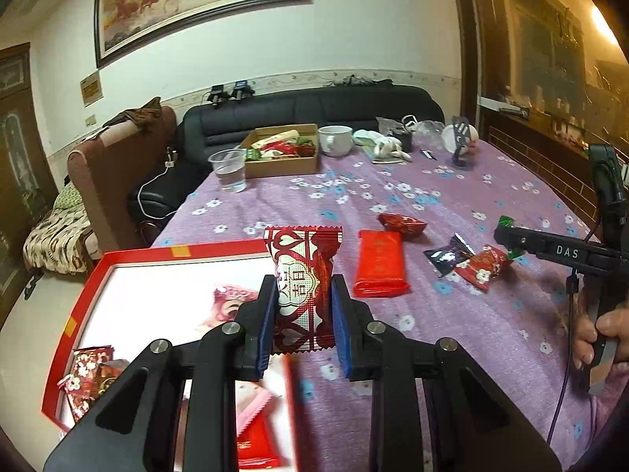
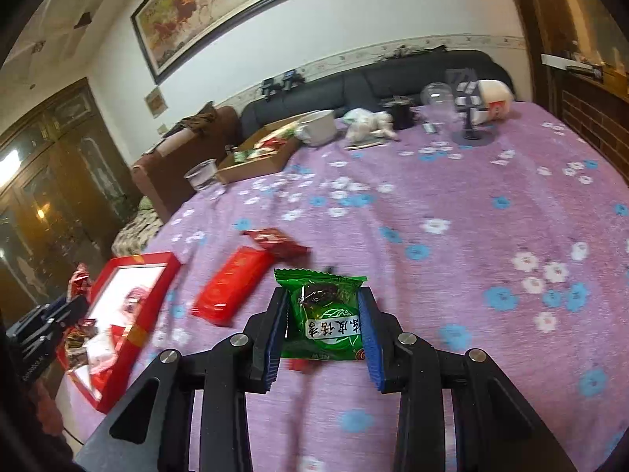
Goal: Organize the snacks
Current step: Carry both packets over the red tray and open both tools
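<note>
My left gripper [image 1: 302,295] is shut on a red-and-white patterned snack packet [image 1: 302,275] and holds it upright above the right edge of a red shallow box [image 1: 94,275]. The box holds a few red snacks [image 1: 88,373]. My right gripper [image 2: 323,314] is shut on a green snack packet [image 2: 324,314] above the purple flowered tablecloth [image 2: 452,196]. On the cloth lie a flat red packet [image 1: 379,263], a dark red candy [image 1: 401,225], a black wrapper [image 1: 448,255] and a red flowered candy [image 1: 482,267]. The right gripper also shows at the right in the left wrist view [image 1: 507,232].
At the table's far side stand a cardboard box of snacks [image 1: 281,149], a clear plastic cup of water [image 1: 228,169], a white mug [image 1: 335,139], a soft toy [image 1: 383,143] and a small stand [image 1: 460,145]. A black sofa [image 1: 314,106] and a brown armchair [image 1: 114,165] lie beyond.
</note>
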`<state>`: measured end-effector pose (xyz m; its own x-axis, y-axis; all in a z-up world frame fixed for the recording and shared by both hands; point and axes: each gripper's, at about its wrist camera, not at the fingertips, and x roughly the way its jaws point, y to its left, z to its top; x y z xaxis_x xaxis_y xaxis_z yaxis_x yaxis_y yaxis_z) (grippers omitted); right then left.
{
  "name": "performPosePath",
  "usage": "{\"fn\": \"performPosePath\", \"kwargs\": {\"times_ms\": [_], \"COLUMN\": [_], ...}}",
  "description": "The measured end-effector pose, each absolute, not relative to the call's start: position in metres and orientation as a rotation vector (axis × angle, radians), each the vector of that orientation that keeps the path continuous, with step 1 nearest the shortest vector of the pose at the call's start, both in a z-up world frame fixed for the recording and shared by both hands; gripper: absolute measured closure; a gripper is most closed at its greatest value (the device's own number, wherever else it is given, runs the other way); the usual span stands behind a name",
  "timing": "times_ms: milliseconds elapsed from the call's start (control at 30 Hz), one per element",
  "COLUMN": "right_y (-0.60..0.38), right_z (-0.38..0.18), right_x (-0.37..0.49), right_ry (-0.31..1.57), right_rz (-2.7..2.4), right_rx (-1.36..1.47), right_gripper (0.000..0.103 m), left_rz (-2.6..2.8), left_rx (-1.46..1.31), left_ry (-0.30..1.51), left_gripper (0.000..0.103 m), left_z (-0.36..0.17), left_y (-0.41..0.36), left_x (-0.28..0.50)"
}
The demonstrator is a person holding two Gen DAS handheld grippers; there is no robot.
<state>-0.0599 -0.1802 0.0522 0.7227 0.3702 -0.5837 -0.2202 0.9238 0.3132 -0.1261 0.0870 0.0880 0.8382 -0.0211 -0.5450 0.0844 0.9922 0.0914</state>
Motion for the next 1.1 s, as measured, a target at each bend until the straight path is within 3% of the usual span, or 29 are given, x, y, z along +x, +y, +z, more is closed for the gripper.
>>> {"fn": "performPosePath", "kwargs": {"times_ms": [667, 1100], "right_y": [0.041, 0.100], "right_z": [0.056, 0.036], "right_x": [-0.078, -0.086], "right_ry": [0.746, 0.793], "right_rz": [0.727, 0.808], "right_rx": [0.072, 0.035], "right_gripper": [0.068, 0.068], "left_rz": [0.249, 0.298], "left_rx": [0.005, -0.025], "left_ry": [0.571, 0.594], "left_gripper": [0.079, 0.079], "left_z": [0.073, 0.056], "left_y": [0.217, 0.246], "left_x": [-0.147, -0.150]}}
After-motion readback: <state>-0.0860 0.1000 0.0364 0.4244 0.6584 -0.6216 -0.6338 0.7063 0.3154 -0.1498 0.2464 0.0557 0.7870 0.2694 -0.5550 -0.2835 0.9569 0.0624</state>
